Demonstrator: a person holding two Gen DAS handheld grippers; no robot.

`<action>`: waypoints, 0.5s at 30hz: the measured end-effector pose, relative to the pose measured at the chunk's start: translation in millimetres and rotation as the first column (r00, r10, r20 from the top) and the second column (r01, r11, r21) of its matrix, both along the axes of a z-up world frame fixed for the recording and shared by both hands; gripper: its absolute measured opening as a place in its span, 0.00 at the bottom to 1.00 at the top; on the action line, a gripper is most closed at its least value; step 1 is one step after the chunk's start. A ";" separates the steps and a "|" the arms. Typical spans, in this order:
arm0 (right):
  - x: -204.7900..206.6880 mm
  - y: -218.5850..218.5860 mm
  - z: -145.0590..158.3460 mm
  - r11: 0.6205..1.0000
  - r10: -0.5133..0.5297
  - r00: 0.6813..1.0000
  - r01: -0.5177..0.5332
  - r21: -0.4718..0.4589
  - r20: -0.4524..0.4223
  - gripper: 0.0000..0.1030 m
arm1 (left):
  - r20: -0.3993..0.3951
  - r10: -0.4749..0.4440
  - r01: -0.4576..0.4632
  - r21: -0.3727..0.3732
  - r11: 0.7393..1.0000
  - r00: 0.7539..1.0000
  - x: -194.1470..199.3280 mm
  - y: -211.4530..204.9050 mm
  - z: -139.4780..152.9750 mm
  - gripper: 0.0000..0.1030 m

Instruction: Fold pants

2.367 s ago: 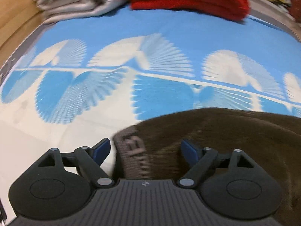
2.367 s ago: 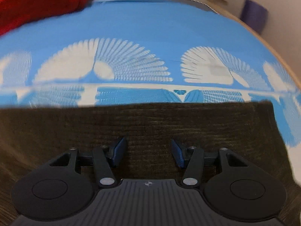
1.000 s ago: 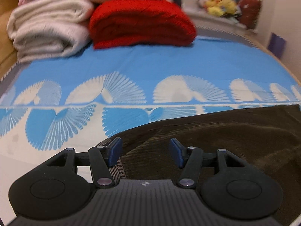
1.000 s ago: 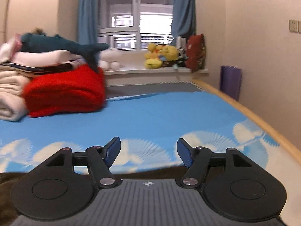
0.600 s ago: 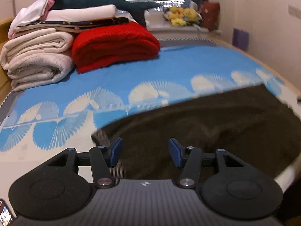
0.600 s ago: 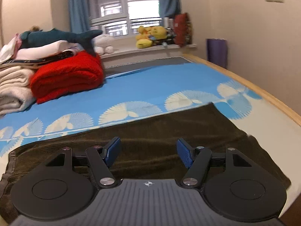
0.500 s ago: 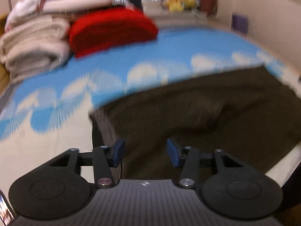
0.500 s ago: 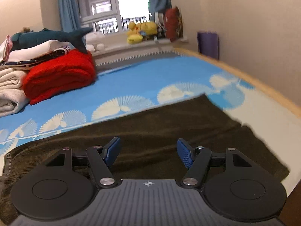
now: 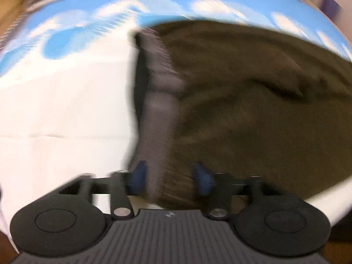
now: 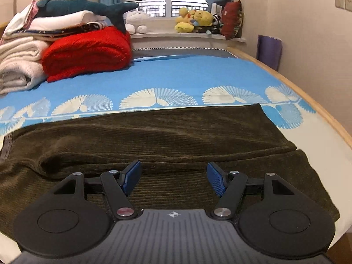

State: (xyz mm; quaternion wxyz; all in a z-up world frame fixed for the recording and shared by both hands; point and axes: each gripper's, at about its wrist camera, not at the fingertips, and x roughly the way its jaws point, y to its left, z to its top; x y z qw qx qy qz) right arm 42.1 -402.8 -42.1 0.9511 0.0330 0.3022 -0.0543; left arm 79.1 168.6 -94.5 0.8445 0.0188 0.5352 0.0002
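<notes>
Pants (image 10: pixel 176 136), one pair; two grippers, jaws apart

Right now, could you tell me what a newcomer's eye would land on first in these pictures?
The dark brown pants lie spread across the near end of the blue fan-patterned bedsheet, both open grippers, left and right, above them. Behind, the bright red blanket sits beside folded white bedding, with a plush shark on top.
</notes>
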 end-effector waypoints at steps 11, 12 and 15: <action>1.0 -6.3 -5.9 1.000 -0.024 0.999 0.023 -0.007 -0.031 0.66 | -0.136 0.094 -0.098 -0.022 0.995 0.986 9.2 17.5 -20.7 0.69; 1.2 -6.8 -6.1 1.000 -0.029 0.999 0.029 -0.004 -0.033 0.66 | -0.138 0.081 -0.086 -0.031 0.996 0.987 8.5 17.8 -24.1 0.58; 0.7 -5.7 -7.0 1.000 -0.030 0.999 0.030 -0.009 -0.036 0.66 | -0.132 0.056 -0.058 -0.014 0.998 0.990 8.6 11.9 -25.6 0.45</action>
